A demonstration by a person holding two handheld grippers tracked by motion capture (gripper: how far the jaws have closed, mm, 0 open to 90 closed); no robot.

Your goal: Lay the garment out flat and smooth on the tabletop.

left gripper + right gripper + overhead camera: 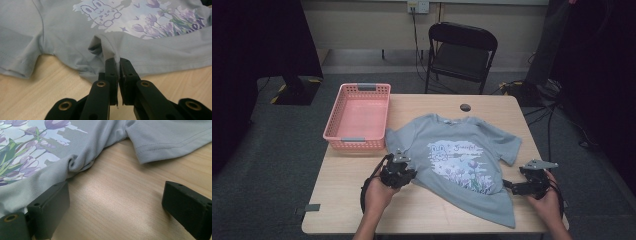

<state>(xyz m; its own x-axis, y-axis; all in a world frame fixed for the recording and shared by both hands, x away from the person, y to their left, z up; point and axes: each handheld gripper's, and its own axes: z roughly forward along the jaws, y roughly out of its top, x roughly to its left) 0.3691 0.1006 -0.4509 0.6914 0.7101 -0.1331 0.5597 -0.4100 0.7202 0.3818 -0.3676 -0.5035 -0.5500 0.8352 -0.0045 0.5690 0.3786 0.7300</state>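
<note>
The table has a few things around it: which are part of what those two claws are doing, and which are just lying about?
In use:
- grey T-shirt
- left gripper, shut on a fold of its edge
- right gripper, open beside its other edge

Lying about:
- pink basket
- folding chair
- small dark disc

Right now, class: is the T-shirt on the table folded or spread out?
Mostly spread: the T-shirt lies face up, both sleeves out, print showing; the left gripper pinches up its side edge.

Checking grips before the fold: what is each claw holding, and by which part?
The left claw pinches a fold at the side edge of the T-shirt. The right claw is open, holding nothing.
</note>
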